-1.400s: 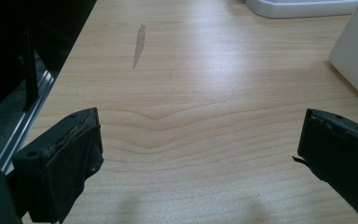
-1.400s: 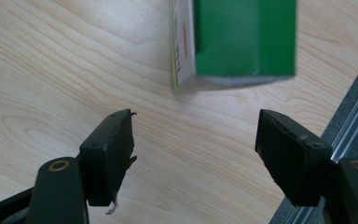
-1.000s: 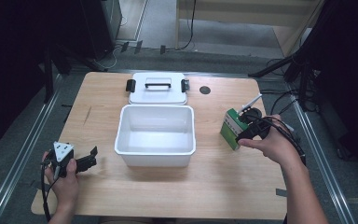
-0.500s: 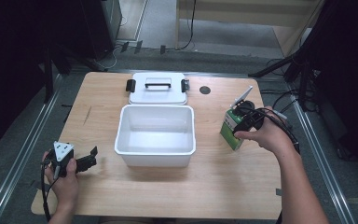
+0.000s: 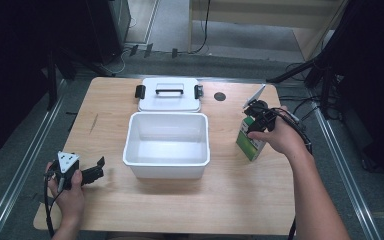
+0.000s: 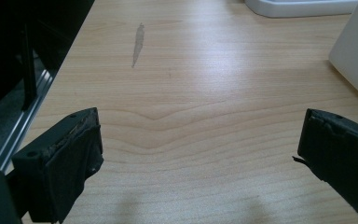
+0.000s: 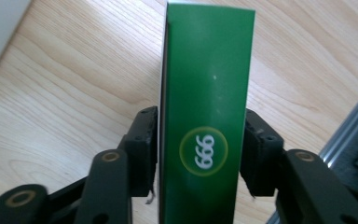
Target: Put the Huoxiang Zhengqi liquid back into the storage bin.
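Observation:
A green and white carton (image 5: pixel 250 142) stands on the wooden table (image 5: pixel 240 200) to the right of an open white bin (image 5: pixel 166 145). My right gripper (image 5: pixel 255 120) comes down on its top, and in the right gripper view its two pads press both sides of the green carton (image 7: pixel 207 116), which bears a round "999" mark. At the table's front left my left gripper (image 5: pixel 92 170) rests low over bare wood, jaws wide apart, with nothing between its fingers (image 6: pixel 60 168).
The bin's white lid (image 5: pixel 169 94) with a black handle and side clips lies behind the bin. A small dark disc (image 5: pixel 220 96) sits right of the lid. A metal rail (image 7: pixel 354 121) runs along the table's right edge close to the carton.
My right gripper has swung from the carton's right side up over its top and closed on it. The carton has stood more upright. The left gripper has stayed put.

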Motion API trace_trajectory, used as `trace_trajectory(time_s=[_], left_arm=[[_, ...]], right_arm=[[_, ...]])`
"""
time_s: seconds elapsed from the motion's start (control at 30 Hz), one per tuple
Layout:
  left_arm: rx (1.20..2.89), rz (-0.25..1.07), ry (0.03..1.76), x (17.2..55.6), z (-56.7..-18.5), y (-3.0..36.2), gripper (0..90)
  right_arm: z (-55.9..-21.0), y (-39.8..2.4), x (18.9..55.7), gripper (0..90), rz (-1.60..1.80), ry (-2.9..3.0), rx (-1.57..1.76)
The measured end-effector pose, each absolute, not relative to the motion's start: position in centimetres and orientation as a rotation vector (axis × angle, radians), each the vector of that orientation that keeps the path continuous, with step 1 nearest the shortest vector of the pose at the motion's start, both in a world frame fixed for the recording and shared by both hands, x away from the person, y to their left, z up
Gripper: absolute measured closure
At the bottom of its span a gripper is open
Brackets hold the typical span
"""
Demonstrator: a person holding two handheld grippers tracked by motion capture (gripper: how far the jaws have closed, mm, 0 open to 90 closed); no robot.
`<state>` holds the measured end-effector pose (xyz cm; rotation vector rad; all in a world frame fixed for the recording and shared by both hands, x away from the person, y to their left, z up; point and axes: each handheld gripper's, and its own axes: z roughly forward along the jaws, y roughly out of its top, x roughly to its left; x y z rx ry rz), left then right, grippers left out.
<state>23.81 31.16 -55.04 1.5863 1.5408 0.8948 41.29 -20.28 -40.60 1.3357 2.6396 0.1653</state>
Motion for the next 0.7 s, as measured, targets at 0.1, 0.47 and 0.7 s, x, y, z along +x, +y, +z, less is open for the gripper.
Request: trace_trajectory(time_s=[0.1, 0.47, 0.7], left_arm=[[1.587, 0.893, 1.541, 23.8, -55.0, 31.2, 0.6], [1.586, 0.889, 1.540, 23.8, -55.0, 31.2, 0.6], [1.588, 0.890, 1.542, 23.8, -55.0, 31.2, 0.6]], right_arm=[[-40.8, -20.3, 41.6, 58.0, 0.171, 2.659, 1.357], [-40.6, -20.3, 41.4, 64.5, 0.129, 2.733, 1.303], [-39.6, -19.6, 40.3, 64.4, 0.143, 2.795, 1.041]])
